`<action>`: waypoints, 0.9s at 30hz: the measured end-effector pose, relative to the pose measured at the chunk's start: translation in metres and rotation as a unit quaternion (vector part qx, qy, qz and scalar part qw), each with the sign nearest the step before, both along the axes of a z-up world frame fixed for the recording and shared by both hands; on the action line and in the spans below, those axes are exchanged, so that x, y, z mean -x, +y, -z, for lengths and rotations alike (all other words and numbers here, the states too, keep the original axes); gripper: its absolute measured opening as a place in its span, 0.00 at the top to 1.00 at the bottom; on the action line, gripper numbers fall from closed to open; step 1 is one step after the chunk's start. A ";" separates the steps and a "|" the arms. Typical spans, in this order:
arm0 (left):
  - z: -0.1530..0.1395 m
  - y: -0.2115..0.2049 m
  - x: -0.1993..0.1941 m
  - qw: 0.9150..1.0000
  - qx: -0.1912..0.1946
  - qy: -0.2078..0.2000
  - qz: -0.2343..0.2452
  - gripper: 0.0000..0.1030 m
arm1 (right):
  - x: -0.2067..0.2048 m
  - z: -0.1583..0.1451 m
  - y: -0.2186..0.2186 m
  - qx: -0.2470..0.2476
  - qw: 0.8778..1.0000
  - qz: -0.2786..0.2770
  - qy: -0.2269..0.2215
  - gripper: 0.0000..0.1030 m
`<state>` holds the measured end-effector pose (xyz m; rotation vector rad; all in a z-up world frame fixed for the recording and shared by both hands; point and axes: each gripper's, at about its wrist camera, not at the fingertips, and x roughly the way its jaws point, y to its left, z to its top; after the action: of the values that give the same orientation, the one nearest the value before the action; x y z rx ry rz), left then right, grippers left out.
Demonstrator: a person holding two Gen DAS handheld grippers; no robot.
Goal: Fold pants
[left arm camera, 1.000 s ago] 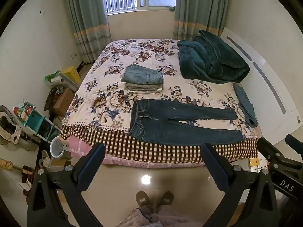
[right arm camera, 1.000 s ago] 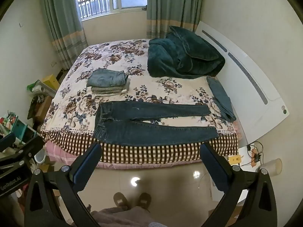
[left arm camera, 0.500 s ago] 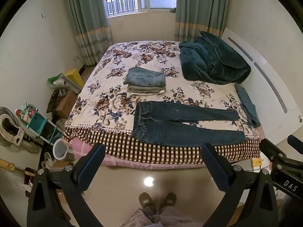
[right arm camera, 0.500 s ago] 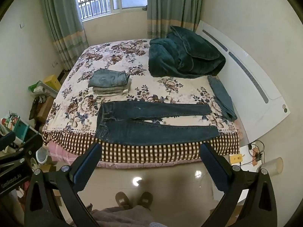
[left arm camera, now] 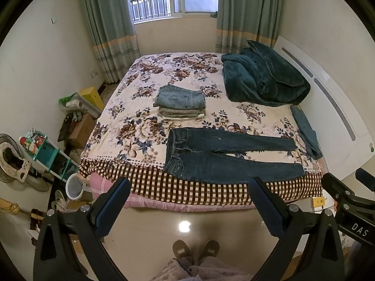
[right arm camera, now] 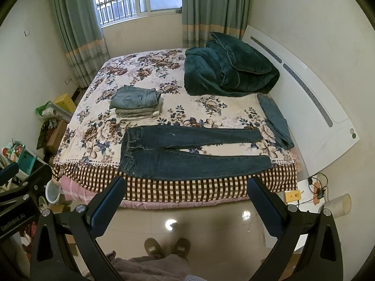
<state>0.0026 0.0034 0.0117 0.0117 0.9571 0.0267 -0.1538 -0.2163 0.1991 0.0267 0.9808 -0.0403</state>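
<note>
Both tools, left tool (left arm camera: 188,199) and right tool (right arm camera: 185,197), hang spread apart and empty above the floor. The jeans (right arm camera: 187,154) lie flat along the bed's (right arm camera: 187,189) near edge: limp, fairly heavy denim, probably best pinched at waistband and hems.

Jeans (left arm camera: 225,157) lie flat along the bed's (left arm camera: 150,182) near edge, folded clothes (left arm camera: 180,103) behind them, blanket (left arm camera: 262,82) at the far-right corner.
</note>
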 end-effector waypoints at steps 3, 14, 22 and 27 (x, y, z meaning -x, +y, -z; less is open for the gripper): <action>0.000 -0.001 0.000 1.000 0.001 0.000 0.000 0.00 | -0.002 0.002 -0.003 -0.002 1.000 0.000 0.001 0.00; -0.001 -0.002 -0.001 1.000 0.003 0.000 0.000 0.00 | -0.002 0.000 -0.004 -0.002 1.000 -0.001 0.000 0.00; -0.002 -0.001 -0.002 1.000 0.003 0.000 0.000 0.00 | -0.007 -0.005 -0.003 -0.003 1.000 -0.001 0.000 0.00; -0.002 -0.001 -0.001 1.000 0.003 -0.001 0.001 0.00 | -0.007 -0.004 -0.003 -0.002 1.000 -0.001 -0.001 0.00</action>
<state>0.0040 0.0027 0.0141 0.0076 0.9554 0.0232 -0.1468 -0.2192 0.2035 0.0287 0.9785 -0.0358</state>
